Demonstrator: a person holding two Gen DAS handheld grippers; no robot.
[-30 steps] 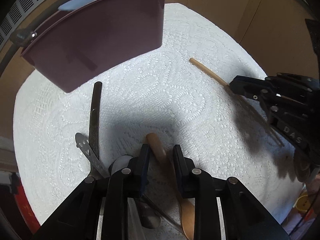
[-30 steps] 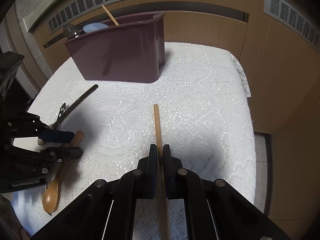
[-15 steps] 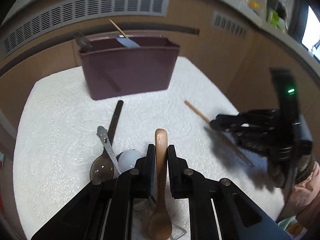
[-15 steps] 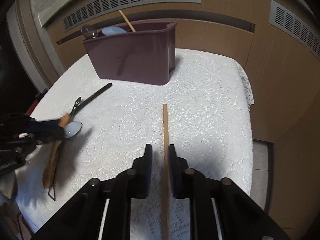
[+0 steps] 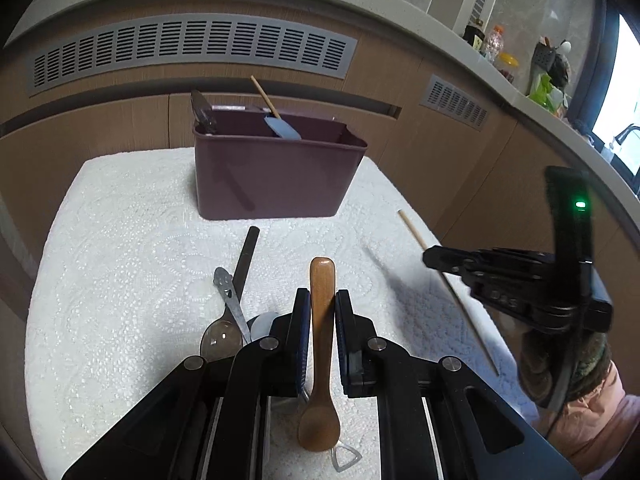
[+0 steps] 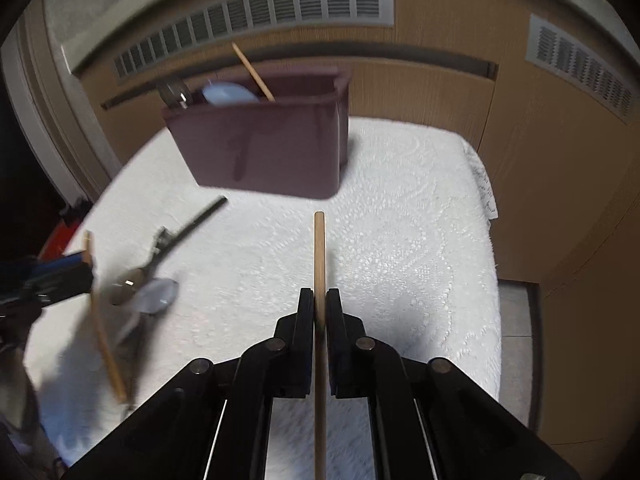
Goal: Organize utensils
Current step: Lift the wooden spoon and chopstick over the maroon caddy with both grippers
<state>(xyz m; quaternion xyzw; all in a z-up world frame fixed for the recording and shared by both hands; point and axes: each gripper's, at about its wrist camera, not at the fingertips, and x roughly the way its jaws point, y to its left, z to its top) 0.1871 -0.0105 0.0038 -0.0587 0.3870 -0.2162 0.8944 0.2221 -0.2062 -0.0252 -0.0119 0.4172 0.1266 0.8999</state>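
The left gripper [image 5: 322, 300] has its jaws clamped on the handle of a brown wooden spoon [image 5: 321, 364], whose rounded handle end sticks out forward past the fingertips while its bowl hangs back beneath the black frame, above the white lace-patterned tablecloth [image 5: 120, 280]; the right gripper [image 6: 319, 300], whose jaws have just been closing, is pressed together on a thin, pale wooden chopstick [image 6: 319, 264] that runs straight out ahead between the pads and back under the frame, its tip clear of the cloth; in the left wrist view that same stick slants across the right edge of the table, gripped by the other tool; a dark maroon rectangular plastic utensil caddy [image 5: 276, 176] stands upright at the far side of the cloth, just in front of brown cabinet fronts with grey vent grilles [image 5: 188, 48]; a second wooden stick, a pale blue spatula blade [image 5: 282, 128] and a dark metal spoon bowl [image 5: 202, 114] rise from the caddy; lying on the cloth between caddy and left gripper are a black-handled metal spoon [image 5: 236, 292] and a flat silver metal handle with cut-outs [image 5: 230, 300], crossing one another, with a pale rounded spoon bowl [image 5: 262, 324] partly hidden behind the left finger.
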